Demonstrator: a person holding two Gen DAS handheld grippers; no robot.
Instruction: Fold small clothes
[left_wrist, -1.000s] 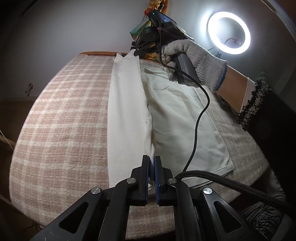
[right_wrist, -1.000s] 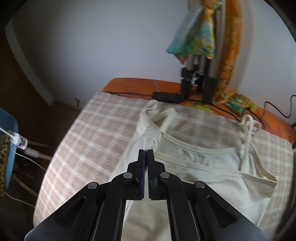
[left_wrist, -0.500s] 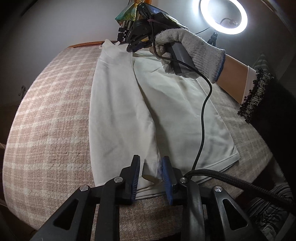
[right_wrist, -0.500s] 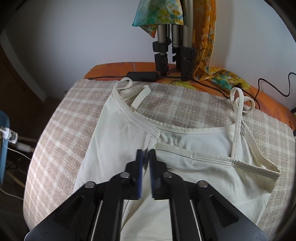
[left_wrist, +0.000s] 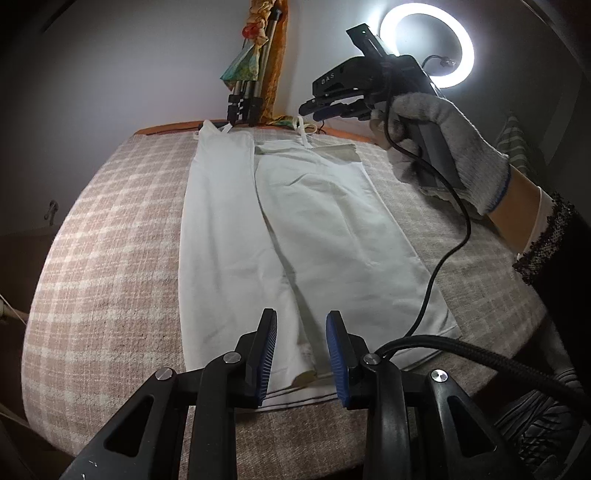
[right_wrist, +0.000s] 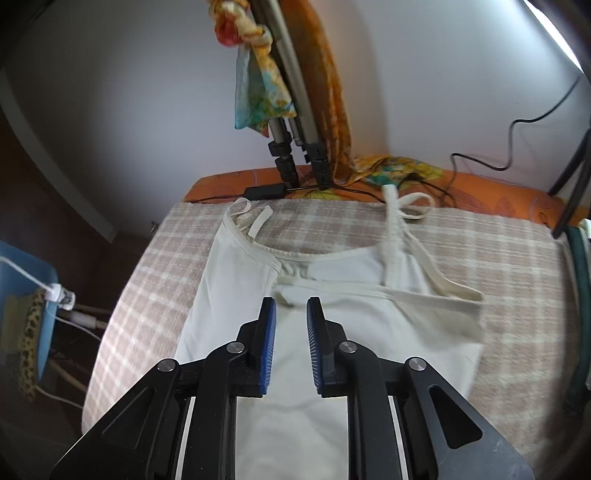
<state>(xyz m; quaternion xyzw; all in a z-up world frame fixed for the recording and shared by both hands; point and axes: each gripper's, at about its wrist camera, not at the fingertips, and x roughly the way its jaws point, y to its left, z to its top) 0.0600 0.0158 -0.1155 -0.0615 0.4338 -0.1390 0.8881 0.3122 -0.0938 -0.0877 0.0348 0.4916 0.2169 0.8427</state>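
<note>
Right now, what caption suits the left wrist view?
Open left gripper above a white camisole, one side folded, on a checked blanket.

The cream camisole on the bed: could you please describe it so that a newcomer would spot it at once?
Start at the pink-and-cream checked bedspread. The cream camisole lies flat along its middle, thin straps towards the wall, its left side folded in as a long panel. It is the only plain pale garment there; the cloths near the tripod are brightly patterned.
</note>
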